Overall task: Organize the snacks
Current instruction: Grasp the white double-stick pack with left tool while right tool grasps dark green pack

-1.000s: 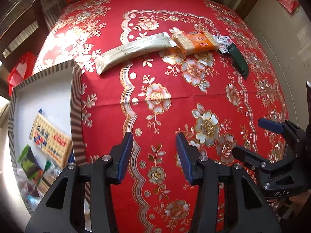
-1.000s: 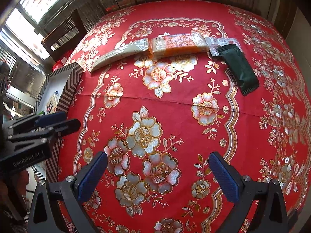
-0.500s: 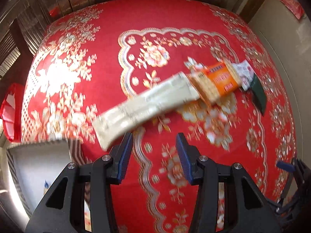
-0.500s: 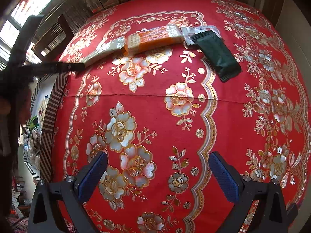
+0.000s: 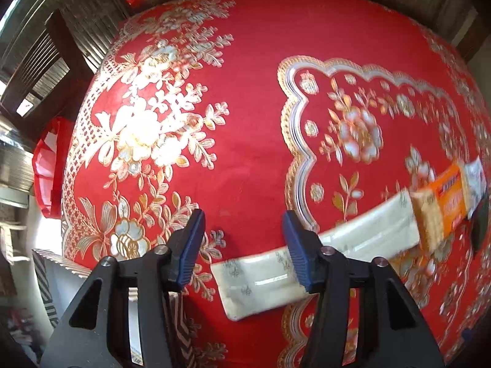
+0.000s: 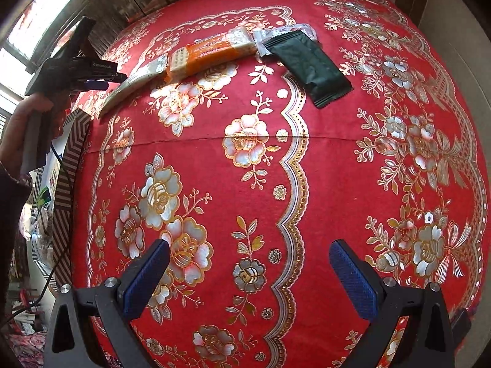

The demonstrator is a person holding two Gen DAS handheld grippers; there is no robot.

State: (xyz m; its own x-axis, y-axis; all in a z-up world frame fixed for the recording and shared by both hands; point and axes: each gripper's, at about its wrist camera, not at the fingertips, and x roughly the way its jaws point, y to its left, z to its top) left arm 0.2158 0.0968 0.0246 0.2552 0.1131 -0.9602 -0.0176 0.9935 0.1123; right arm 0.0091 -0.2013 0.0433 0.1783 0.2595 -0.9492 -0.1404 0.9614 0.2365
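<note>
**Inspector A:** Risk first. The left gripper (image 5: 244, 245) is opening its jaws above the near end of the long cream packet (image 5: 310, 260), at lower centre of the left wrist view. Nothing is gripped yet; the right-hand pad overlaps the packet in the picture, and I cannot tell whether it touches. In my judgement the packet is slim and glossy, so a pinch at its very end could let it sag or slip.

**Inspector B:** Neighbours?

**Inspector A:** The orange biscuit pack (image 5: 442, 205) lies against the packet's far end, at right of frame. Dragging the packet may pull it along, along with the dark green sachet (image 6: 310, 67) beyond it.

**Inspector B:** Right side?

**Inspector A:** The right gripper (image 6: 248, 276) stands wide apart, empty, over bare red tablecloth (image 6: 337, 168), well away from the snacks at top of its frame.

**Inspector B:** Destination?

**Inspector A:** The striped box (image 6: 69, 165), left edge. A loose packet could catch its rim.
</note>
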